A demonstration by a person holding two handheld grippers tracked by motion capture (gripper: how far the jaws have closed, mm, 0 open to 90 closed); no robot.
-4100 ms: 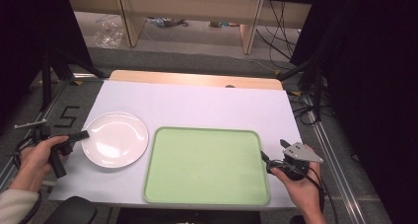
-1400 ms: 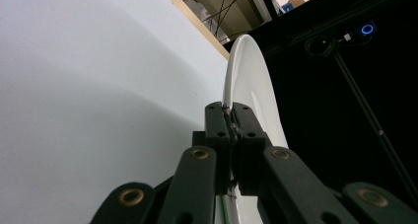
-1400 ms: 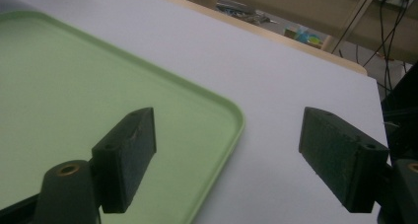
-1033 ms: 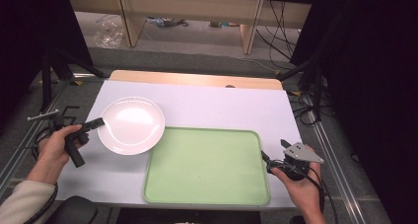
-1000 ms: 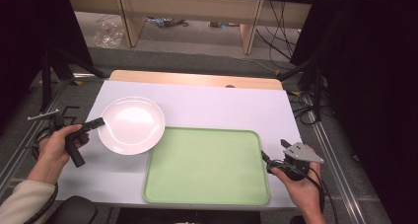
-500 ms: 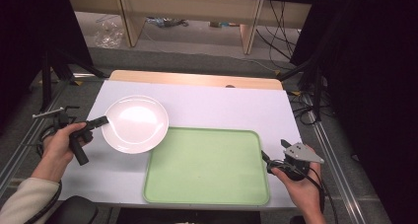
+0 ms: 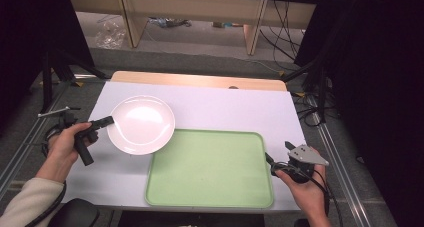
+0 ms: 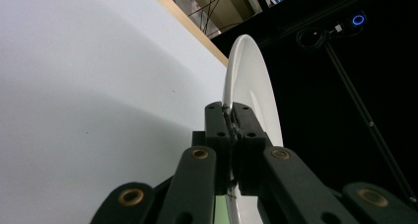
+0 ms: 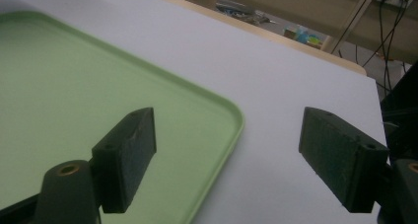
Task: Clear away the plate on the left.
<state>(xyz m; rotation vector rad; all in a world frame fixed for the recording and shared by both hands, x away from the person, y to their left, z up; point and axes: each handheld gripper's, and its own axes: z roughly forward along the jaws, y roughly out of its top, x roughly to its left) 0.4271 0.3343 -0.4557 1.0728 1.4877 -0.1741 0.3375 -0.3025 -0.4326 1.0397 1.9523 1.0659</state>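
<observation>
My left tongs [image 7: 107, 121] are pinching the rim of the white plate [image 7: 142, 124]. A moment ago the plate sat farther left on the bench [image 7: 220, 107]. Now it has come closer to the green tray [image 7: 210, 169], just over its top left corner. I think it goes on the tray next. My right tongs [image 9: 226, 160] are spread wide, holding nothing, beside the tray's right edge.

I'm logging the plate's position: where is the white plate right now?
In the high view the white plate sits left of centre, clamped at its left rim by the left tongs, overlapping the green tray's far-left corner.
</observation>
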